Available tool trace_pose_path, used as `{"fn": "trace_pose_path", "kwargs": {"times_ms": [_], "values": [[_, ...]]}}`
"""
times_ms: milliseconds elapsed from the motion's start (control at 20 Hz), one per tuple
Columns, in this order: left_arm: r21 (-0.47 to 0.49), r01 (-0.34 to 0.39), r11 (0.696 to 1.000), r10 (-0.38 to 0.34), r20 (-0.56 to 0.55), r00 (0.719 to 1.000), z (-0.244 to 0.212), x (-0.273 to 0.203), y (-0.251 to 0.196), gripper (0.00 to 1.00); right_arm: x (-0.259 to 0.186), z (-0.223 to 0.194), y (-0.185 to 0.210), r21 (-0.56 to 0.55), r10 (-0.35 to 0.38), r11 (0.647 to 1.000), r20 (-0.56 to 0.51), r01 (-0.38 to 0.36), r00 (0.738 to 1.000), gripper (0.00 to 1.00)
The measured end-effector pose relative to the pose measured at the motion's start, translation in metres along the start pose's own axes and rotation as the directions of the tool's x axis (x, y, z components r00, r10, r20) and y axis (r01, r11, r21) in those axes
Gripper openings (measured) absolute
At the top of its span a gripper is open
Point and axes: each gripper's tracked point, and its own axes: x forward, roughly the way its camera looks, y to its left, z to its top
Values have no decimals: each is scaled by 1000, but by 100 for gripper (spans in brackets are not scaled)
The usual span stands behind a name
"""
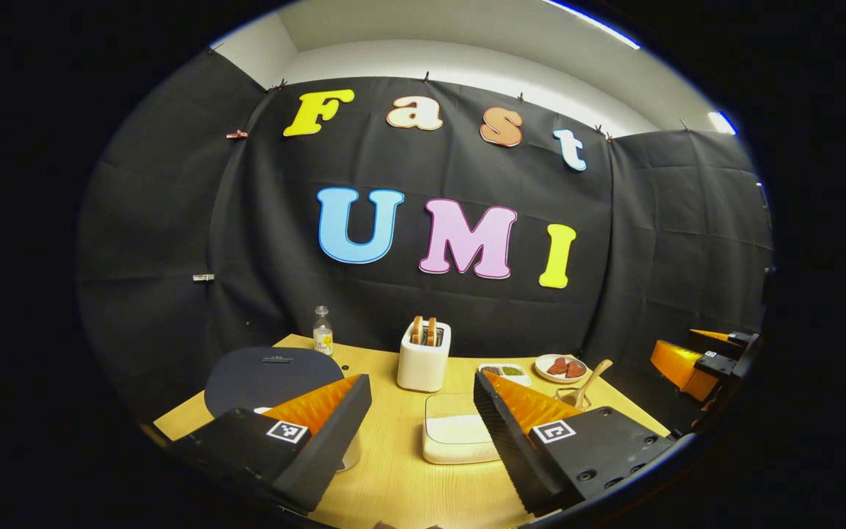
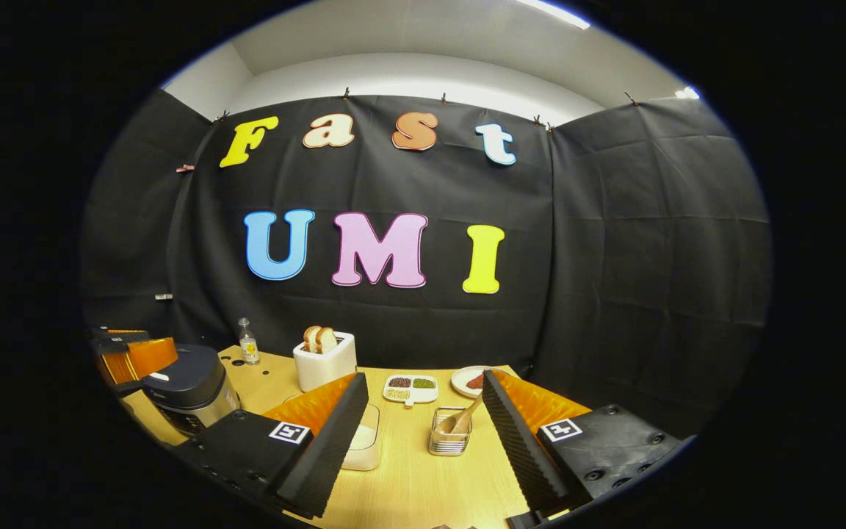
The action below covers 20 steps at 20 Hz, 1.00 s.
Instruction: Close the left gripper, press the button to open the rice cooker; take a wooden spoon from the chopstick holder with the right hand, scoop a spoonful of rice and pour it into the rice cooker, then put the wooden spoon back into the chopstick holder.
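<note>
In the left gripper view, the left gripper [image 1: 423, 411] is held above the wooden table [image 1: 393, 485] with its two fingers spread wide apart and nothing between them. The rice cooker [image 1: 265, 376] sits just ahead of its left finger, and its dark lid is down. That finger hides the near part of the cooker. Between the two fingers, a little ahead, lies a white box of rice [image 1: 456, 435]. Behind the box stands a white toaster [image 1: 424, 355] with bread in it.

The chopstick holder [image 1: 573, 397] peeks out just past the tip of the right finger, and the wooden spoon [image 1: 590, 380] leans out of it. The right gripper [image 1: 698, 361] shows far off to the right.

In the right gripper view, the right gripper [image 2: 423, 419] is also spread wide and holds nothing. The chopstick holder [image 2: 450, 433] stands right between its fingers, a bit ahead and closer to the right finger. The wooden spoon [image 2: 463, 420] rests inside it, with its handle tilted up to the right. The rice box [image 2: 364, 441] is partly hidden by the left finger. The rice cooker [image 2: 186, 389] is off to the left, with the left gripper [image 2: 129, 353] just beside it.
</note>
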Motion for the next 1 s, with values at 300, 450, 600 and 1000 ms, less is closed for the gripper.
{"fn": "trace_pose_path", "kwargs": {"times_ms": [300, 450, 600, 1000], "values": [[23, -39, 999, 40, -47, 998, -1, 15, 7, 95, 32, -4, -15, 17, 14, 1000, -13, -14, 1000, 98], [30, -63, 998, 65, -77, 995, -3, 22, 18, 95, 43, -13, -17, 44, 27, 999, -27, -25, 999, 98], [20, -86, 996, 87, -101, 991, 0, 29, 37, 95, 50, -17, -15, 62, 47, 997, -36, -45, 998, 98], [74, -184, 980, 195, -178, 965, -1, 42, 120, 37, 62, -22, 4, 71, 119, 991, -39, -117, 992, 98]]}}
